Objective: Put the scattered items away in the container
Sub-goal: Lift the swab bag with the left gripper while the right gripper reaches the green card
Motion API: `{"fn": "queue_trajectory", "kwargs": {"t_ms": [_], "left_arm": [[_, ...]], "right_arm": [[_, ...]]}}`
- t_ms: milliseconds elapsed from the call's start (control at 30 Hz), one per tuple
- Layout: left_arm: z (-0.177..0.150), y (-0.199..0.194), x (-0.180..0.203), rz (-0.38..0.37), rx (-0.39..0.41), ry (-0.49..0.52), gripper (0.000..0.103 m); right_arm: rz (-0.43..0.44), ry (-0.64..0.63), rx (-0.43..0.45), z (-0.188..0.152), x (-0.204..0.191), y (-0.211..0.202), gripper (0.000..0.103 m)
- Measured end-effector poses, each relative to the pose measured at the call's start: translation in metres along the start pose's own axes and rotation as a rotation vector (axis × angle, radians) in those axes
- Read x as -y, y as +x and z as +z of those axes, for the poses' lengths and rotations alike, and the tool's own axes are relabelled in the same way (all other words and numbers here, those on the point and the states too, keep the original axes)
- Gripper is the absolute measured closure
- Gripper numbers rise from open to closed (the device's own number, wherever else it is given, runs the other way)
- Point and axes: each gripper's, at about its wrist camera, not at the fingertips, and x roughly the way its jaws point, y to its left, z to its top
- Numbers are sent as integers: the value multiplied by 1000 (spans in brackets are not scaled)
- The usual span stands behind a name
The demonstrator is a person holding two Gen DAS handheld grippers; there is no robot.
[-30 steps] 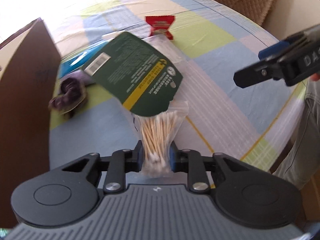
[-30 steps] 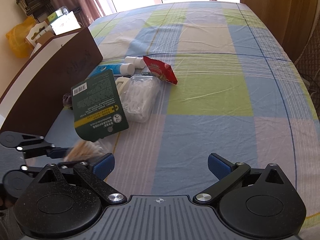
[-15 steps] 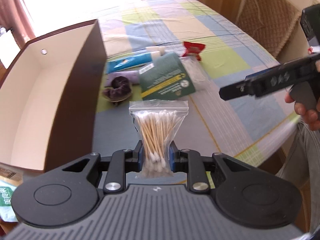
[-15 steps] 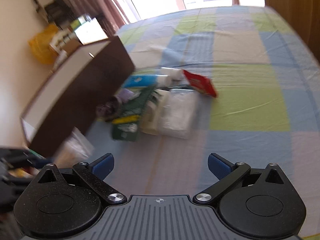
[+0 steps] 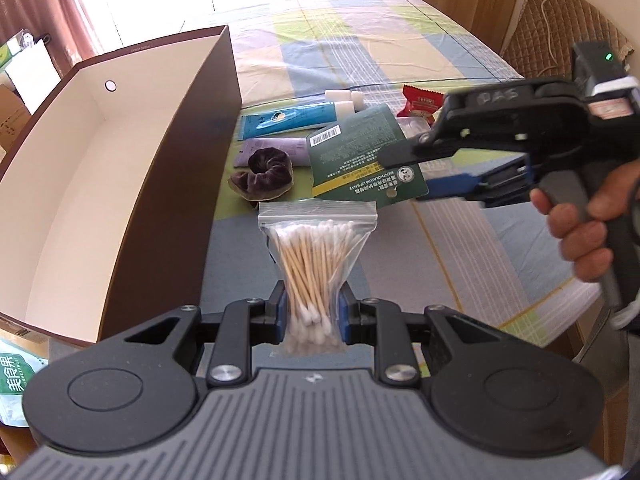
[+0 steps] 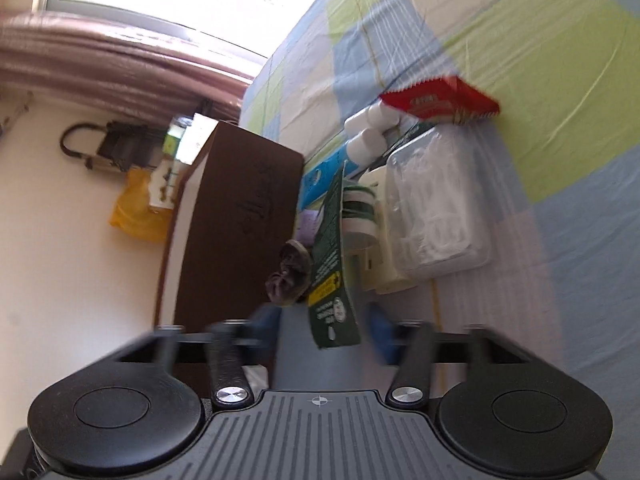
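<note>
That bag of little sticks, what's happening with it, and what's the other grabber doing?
A person is tidying up with two grabber tools. The left gripper pinches a bag of cotton swabs and holds it up beside the open brown box, not inside yet. The right gripper, turned sideways, has its fingers on either side of a green lip-balm card. A purple scrunchie, a blue tube and a red packet lie on the checked cloth.
</note>
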Motion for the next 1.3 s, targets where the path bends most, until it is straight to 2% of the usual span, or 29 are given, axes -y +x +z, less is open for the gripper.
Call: {"fn": "queue_trajectory", "kwargs": {"t_ms": [100, 267, 400, 467, 533, 567, 600, 633, 667, 733, 833, 1000, 1067, 1167, 1267, 1300], "left_arm": [[-1, 0, 0, 2, -5, -3, 83], [-3, 2, 1, -4, -12, -8, 83], [-3, 4, 6, -16, -16, -3, 83], [-3, 5, 8, -23, -18, 0, 83], [-2, 5, 11, -29, -21, 2, 83], [-2, 6, 12, -33, -22, 4, 83], [-2, 6, 13, -36, -23, 5, 83], [-2, 7, 14, -38, -23, 6, 83], [-2, 7, 15, -38, -24, 8, 83], [-1, 7, 17, -40, -24, 11, 83], [0, 8, 18, -43, -27, 10, 83], [1, 8, 17, -49, -23, 4, 82], [1, 11, 16, -50, -28, -1, 82], [1, 14, 16, -46, -34, -2, 82], [2, 16, 15, -46, -37, -6, 82], [3, 16, 15, -46, -37, -8, 82]], "right_arm": [[43, 16, 1, 1, 4, -9, 99], [23, -8, -35, -5, 15, -46, 101], [-89, -44, -76, -9, 27, -82, 100], [-204, -104, -50, -9, 26, -102, 99], [-350, -173, -11, -6, 20, -117, 83], [-433, -215, 12, -5, 15, -121, 60], [-505, -269, 37, -6, 9, -123, 31], [-573, -327, 64, -7, 3, -125, 22], [-619, -383, 86, -9, -3, -125, 18], [-654, -458, 86, -13, -12, -117, 18], [-607, -447, 63, -12, -13, -103, 17], [-480, -247, 115, -6, 5, -97, 17], [-461, -168, 138, 0, 7, -99, 17], [-468, -104, 151, 11, 4, -90, 17], [-536, -156, 145, 13, -10, -71, 0], [-568, -182, 142, 13, -15, -64, 0]]}}
